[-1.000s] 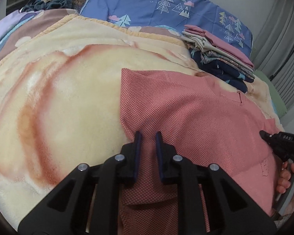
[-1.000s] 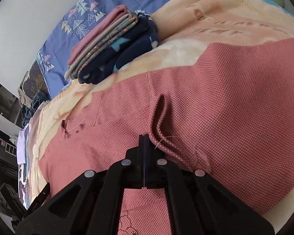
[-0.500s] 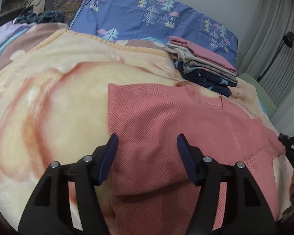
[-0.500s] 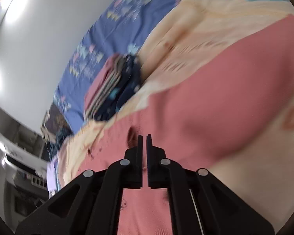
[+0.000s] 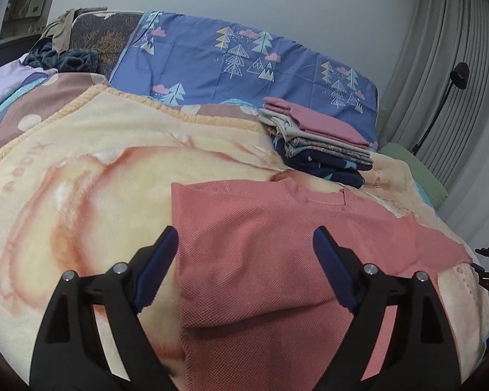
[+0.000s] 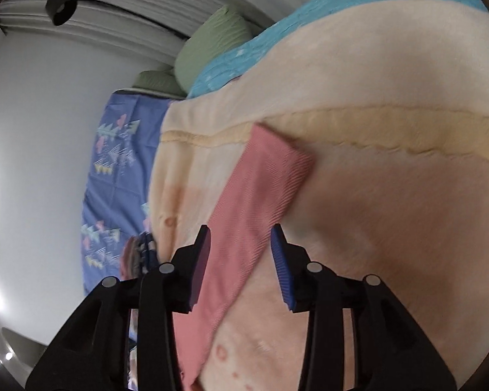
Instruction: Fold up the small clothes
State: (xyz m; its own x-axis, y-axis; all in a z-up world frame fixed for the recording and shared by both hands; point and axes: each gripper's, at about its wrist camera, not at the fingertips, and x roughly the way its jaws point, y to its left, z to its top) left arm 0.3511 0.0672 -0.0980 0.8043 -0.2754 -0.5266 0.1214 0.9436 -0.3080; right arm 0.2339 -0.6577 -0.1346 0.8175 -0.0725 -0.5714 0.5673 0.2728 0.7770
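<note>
The pink shirt [image 5: 277, 260] is lying partly folded on the cream blanket [image 5: 81, 195] of the bed. The left hand-held gripper [image 5: 244, 260] is opening wide above it, gripping nothing; the right hand-held gripper [image 6: 241, 260] is opening over a sleeve, pads clear. A careless pinch risks dragging the fold loose. The folded stack [image 5: 319, 143] is sitting just beyond; the blanket's left side is offering open room.

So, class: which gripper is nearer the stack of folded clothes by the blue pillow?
Left. The left gripper hovers over the pink shirt facing the stack; the right gripper is over the shirt's far sleeve end.
</note>
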